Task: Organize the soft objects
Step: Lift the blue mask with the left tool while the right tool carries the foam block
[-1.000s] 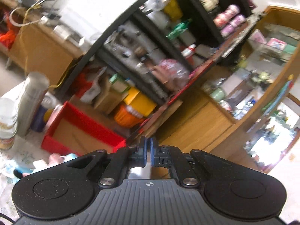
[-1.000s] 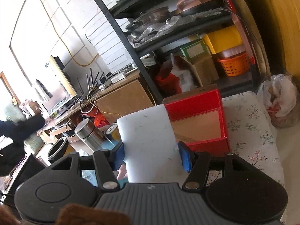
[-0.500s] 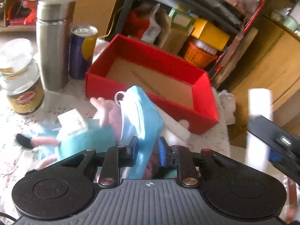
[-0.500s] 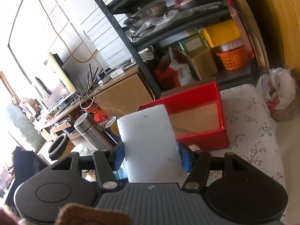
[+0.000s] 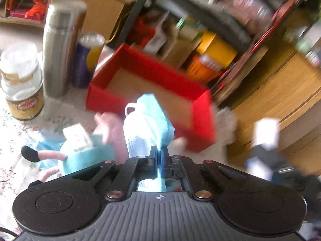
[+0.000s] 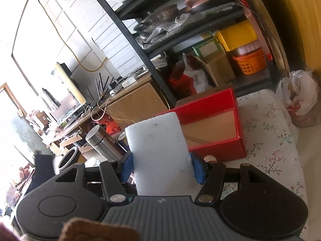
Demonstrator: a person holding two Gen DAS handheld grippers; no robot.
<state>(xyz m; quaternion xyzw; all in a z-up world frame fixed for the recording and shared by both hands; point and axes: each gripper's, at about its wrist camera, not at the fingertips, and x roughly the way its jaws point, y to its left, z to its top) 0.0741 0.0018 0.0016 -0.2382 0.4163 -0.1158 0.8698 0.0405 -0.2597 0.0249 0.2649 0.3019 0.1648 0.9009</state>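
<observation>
The left claw (image 5: 159, 153), low in the middle of its frame, is clenched on a blue face mask (image 5: 152, 118); its jaws have just been closing, and the mask's folded edge is now pinched between them, the rest of it standing up in front of the red box (image 5: 202, 108). The box sits just beyond, in the middle of the frame, and its cardboard floor looks bare as far as the blur allows, so nothing seems to be sorted into it yet. To the left of the mask a plush toy (image 5: 80, 154) in a teal dress lies on the flowered table (image 5: 12, 128), with a small white tag or card on it; it is untouched. At the upper left stand a steel flask (image 5: 60, 50), a can (image 5: 86, 60) and a jar (image 5: 22, 84), hard things that are likely no part of the job. In the right wrist view the right claw (image 6: 162, 166) grasps a white foam block (image 6: 158, 152) by its two sides, held upright in the middle of the frame with the box behind and to its right. So two soft things are picked up and none is put away: the mask and the foam both need carrying over the box rim and letting go, and the plush toy is left to fetch after that. The left view is smeared, so small details there are uncertain.
</observation>
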